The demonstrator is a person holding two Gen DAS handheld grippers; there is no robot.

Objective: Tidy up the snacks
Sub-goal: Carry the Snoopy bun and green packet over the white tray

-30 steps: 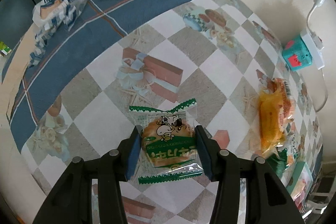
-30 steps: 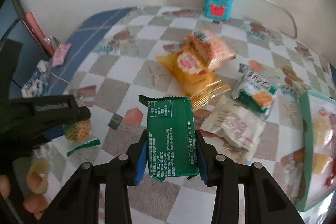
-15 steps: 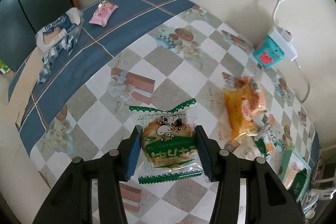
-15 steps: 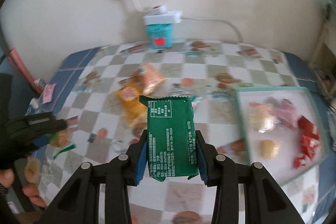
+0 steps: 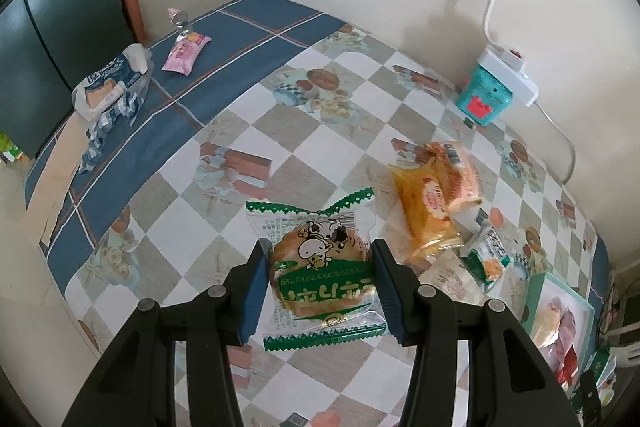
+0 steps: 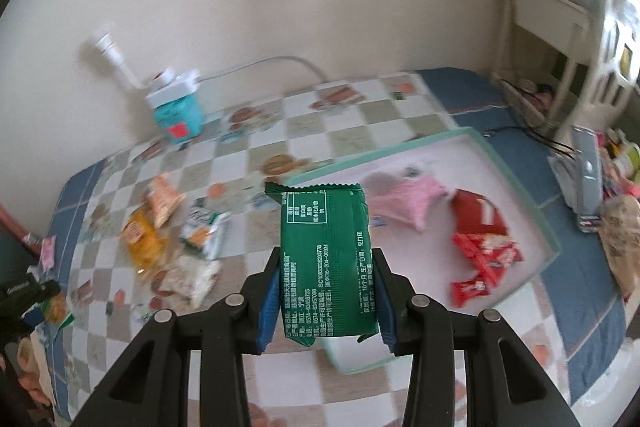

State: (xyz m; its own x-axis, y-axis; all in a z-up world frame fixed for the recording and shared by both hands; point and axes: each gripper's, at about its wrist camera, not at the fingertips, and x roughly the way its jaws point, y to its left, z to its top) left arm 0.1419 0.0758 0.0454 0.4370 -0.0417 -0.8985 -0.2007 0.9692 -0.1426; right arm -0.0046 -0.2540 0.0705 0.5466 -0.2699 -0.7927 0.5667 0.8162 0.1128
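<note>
My left gripper (image 5: 318, 273) is shut on a clear-and-green wrapped cake with a cow picture (image 5: 320, 267), held above the checkered tablecloth. My right gripper (image 6: 326, 281) is shut on a dark green snack packet (image 6: 328, 259), held above the near edge of a teal-rimmed white tray (image 6: 554, 247). The tray holds a pink packet (image 6: 408, 199) and red packets (image 6: 480, 239). Loose snacks lie left of the tray: an orange packet (image 6: 142, 239), a green-white packet (image 6: 202, 233) and a whitish packet (image 6: 188, 277). The left gripper shows at the right wrist view's left edge (image 6: 28, 293).
A teal box with a white power strip (image 5: 492, 95) stands against the wall. A pink packet (image 5: 186, 53) and a blue-white bag (image 5: 110, 83) lie on the blue far end of the cloth. Clutter and a white shelf (image 6: 560, 27) stand right of the table.
My right gripper has swung right with the green packet, from over the loose snacks to over the tray. My left gripper has lifted and pulled back with the cake, showing more of the table.
</note>
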